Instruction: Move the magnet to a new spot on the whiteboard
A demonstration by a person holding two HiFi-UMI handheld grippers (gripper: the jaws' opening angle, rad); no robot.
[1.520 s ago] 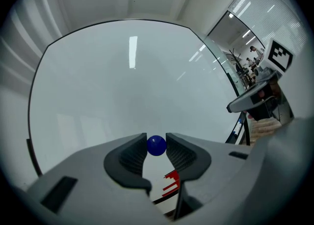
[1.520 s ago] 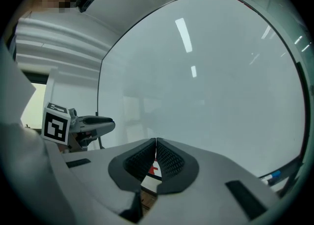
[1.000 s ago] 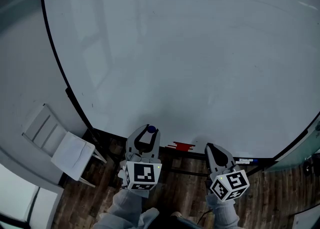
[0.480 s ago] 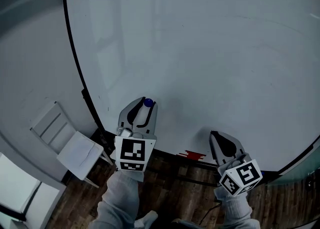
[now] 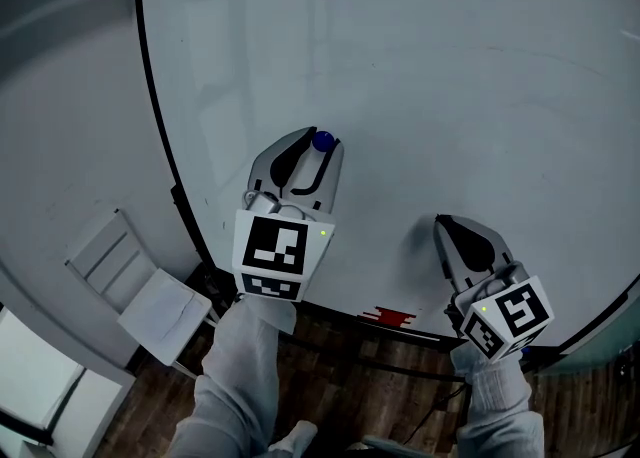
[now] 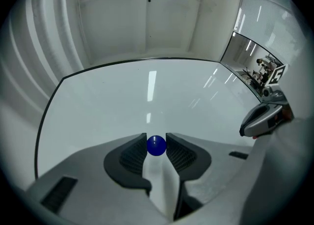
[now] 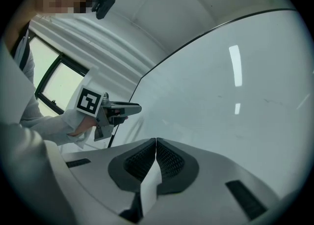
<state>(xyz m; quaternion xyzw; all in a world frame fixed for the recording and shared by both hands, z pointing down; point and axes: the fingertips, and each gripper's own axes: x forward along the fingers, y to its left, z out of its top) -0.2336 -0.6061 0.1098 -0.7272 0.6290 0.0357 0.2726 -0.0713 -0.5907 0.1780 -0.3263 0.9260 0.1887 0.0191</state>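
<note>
A small round blue magnet sits pinched between the tips of my left gripper, which is shut on it and held up against the lower left part of the whiteboard. Whether the magnet touches the board surface I cannot tell. My right gripper is lower and to the right, close to the board's bottom edge, its pads pressed together with nothing between them. The right gripper view shows the left gripper off to the left.
A white folding chair stands on the dark wood floor at the lower left. A red marker or eraser lies on the tray under the board's bottom edge. A grey wall runs along the left.
My left gripper has risen up the whiteboard with the blue magnet in its tips, from near the bottom tray to well above it. The right gripper has risen a little.
</note>
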